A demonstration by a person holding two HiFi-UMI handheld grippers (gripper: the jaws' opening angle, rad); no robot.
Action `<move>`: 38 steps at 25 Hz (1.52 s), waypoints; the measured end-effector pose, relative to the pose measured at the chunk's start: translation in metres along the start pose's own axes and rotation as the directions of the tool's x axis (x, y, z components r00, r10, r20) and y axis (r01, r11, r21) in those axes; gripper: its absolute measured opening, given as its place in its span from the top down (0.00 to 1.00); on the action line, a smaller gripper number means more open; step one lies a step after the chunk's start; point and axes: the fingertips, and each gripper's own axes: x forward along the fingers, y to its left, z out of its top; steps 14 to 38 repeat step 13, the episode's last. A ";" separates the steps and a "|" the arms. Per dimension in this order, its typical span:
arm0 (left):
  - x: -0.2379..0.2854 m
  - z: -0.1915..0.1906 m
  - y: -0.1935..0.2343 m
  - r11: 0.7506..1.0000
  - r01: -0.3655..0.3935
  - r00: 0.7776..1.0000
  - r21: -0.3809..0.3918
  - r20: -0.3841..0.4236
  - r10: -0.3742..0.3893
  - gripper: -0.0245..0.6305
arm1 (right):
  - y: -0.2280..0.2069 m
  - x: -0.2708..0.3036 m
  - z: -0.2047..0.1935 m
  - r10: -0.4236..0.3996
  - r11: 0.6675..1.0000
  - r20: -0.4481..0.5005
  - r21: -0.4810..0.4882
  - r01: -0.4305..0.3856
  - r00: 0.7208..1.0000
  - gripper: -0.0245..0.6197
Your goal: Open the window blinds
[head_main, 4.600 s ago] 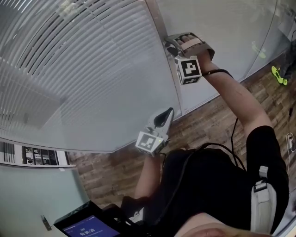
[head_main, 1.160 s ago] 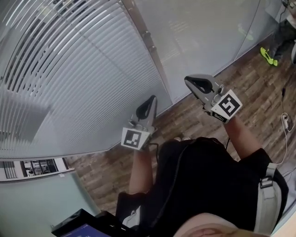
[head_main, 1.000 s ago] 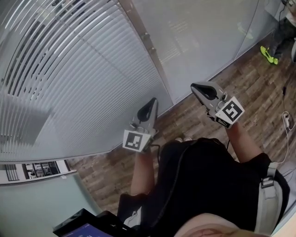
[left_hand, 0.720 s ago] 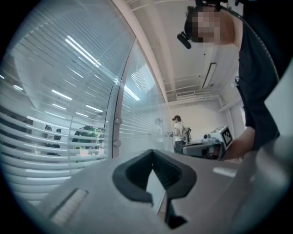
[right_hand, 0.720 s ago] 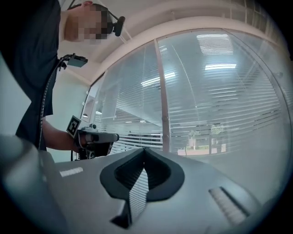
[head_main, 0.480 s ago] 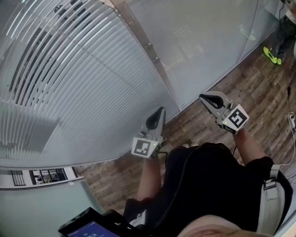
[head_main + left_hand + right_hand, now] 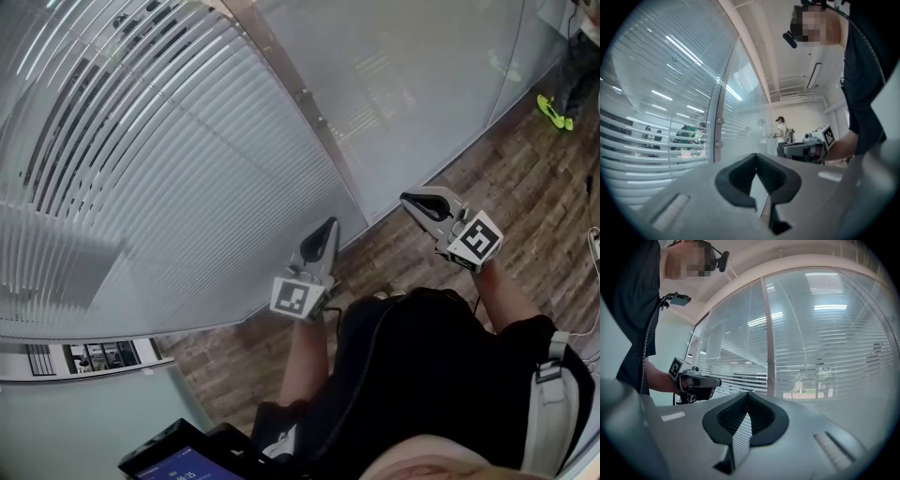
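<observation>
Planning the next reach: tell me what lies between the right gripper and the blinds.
Nothing: the head view shows only open air over wood floor between the right gripper and the blinds; the right gripper view agrees.

Two grippers, one per hand: left gripper [image 7: 327, 227] and right gripper [image 7: 410, 200]. Two marker cubes: left cube [image 7: 296, 297] and right cube [image 7: 475, 239]. Two window panes, left pane [image 7: 141, 244] and right pane [image 7: 422, 84], split by one post [image 7: 335, 155]. Two round knobs on that post, upper knob [image 7: 302, 94] and lower knob [image 7: 320, 122]. One set of blinds [image 7: 187, 122], slats too many to count. One dark tablet [image 7: 173, 457]. One bright green shoe [image 7: 555, 109]. One bystander [image 7: 782, 133] in a cap.
</observation>
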 end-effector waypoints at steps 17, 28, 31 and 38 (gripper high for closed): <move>0.001 0.002 -0.011 1.000 0.013 1.000 0.006 -0.011 -0.013 0.96 | 0.009 -0.004 -0.004 0.020 1.000 -0.050 -0.007 -0.020 0.999 0.95; 0.001 0.002 -0.011 1.000 0.013 1.000 0.006 -0.011 -0.013 0.96 | 0.009 -0.004 -0.004 0.020 1.000 -0.050 -0.007 -0.020 0.999 0.95; 0.001 0.002 -0.011 1.000 0.013 1.000 0.006 -0.011 -0.013 0.96 | 0.009 -0.004 -0.004 0.020 1.000 -0.050 -0.007 -0.020 0.999 0.95; 0.001 0.002 -0.011 1.000 0.013 1.000 0.006 -0.011 -0.013 0.96 | 0.009 -0.004 -0.004 0.020 1.000 -0.050 -0.007 -0.020 0.999 0.95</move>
